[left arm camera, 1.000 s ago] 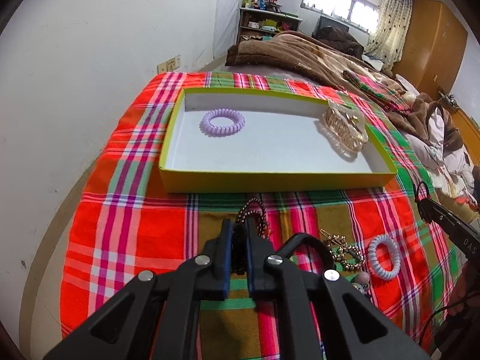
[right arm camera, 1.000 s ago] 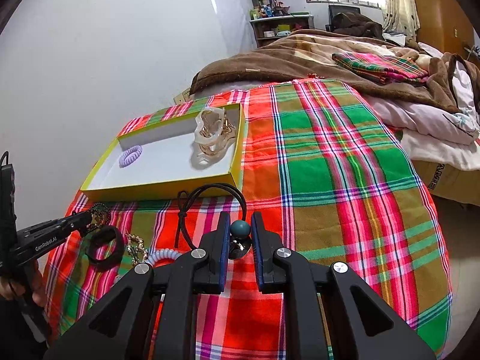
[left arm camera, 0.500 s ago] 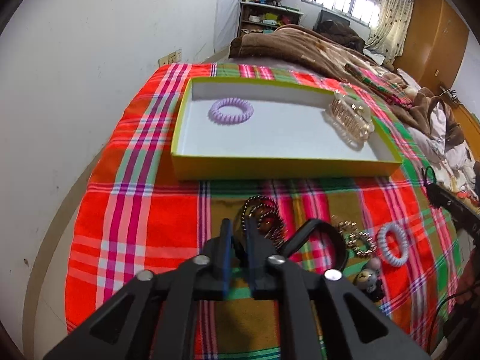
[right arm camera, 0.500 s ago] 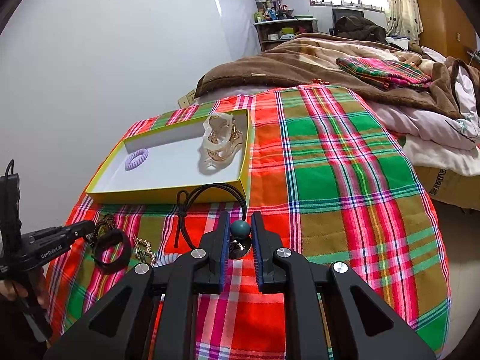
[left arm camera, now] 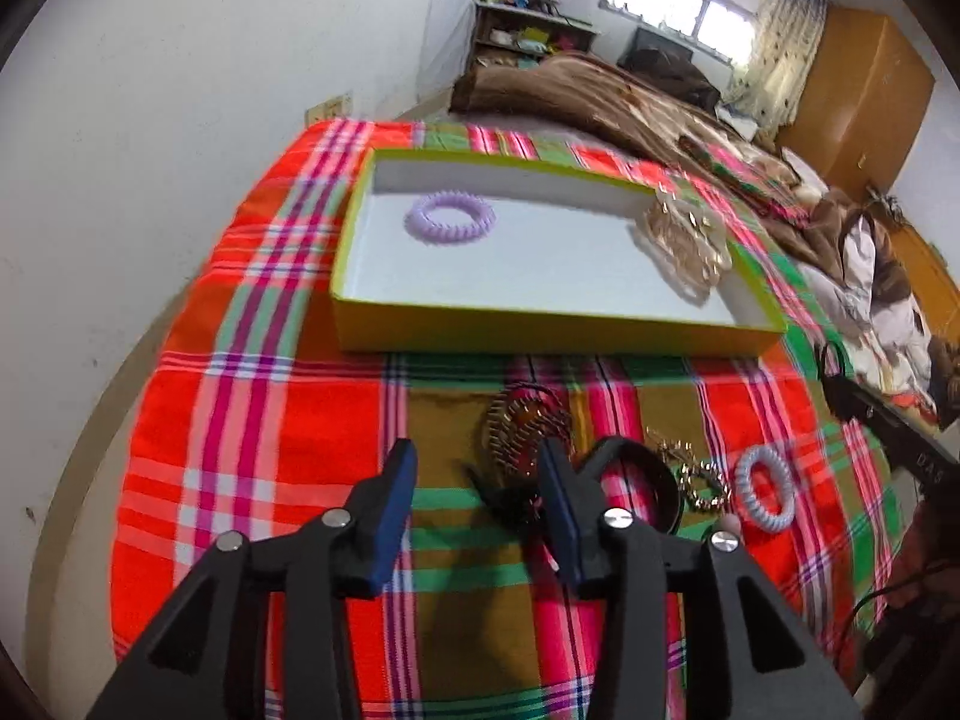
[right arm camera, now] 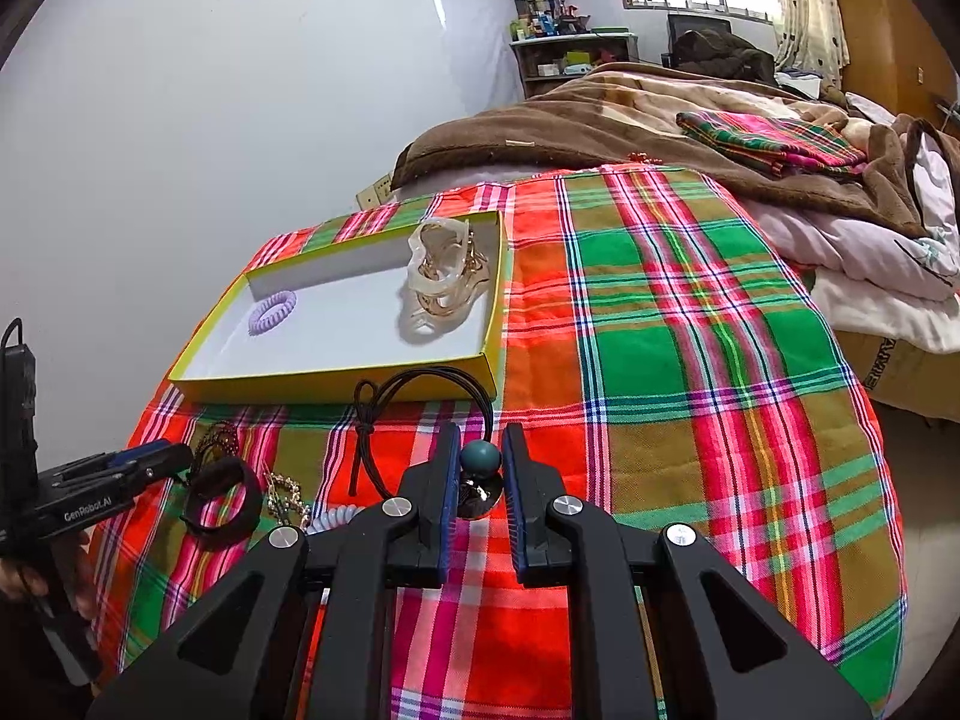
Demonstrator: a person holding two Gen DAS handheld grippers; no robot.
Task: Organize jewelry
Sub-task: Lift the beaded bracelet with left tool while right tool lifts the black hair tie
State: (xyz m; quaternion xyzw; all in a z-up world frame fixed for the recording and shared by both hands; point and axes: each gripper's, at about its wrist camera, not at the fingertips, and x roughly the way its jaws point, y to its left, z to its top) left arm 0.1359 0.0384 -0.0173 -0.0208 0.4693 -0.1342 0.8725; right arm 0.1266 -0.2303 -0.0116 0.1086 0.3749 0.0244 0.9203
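Note:
A yellow-rimmed white tray (left arm camera: pixel 540 333) (right arm camera: pixel 336 375) on the plaid cloth holds a lilac coil hair tie (left arm camera: pixel 450 219) (right arm camera: pixel 273 312) and a clear gold hair claw (left arm camera: pixel 687 246) (right arm camera: pixel 444 276). My left gripper (left arm camera: pixel 477 474) is open, low over the cloth, with a beaded chain bracelet (left arm camera: pixel 525 426) just ahead of its right finger. A black band (left arm camera: pixel 654 480), a gold chain (left arm camera: pixel 699 477) and a pale blue coil tie (left arm camera: pixel 765 495) lie to its right. My right gripper (right arm camera: pixel 480 462) is shut on a teal bead (right arm camera: pixel 480 459) of a black cord hair tie (right arm camera: pixel 420 402).
A brown blanket (right arm camera: pixel 630 120) and white bedding (right arm camera: pixel 888 276) lie on the bed behind the plaid cloth (right arm camera: pixel 660 330). A white wall is on the left. A shelf (left arm camera: pixel 528 30) and a wooden wardrobe (left arm camera: pixel 864 78) stand at the far end.
My left gripper has opened and let go of the beaded chain bracelet, which now lies on the cloth. My right gripper has stayed shut on the teal bead and moved little.

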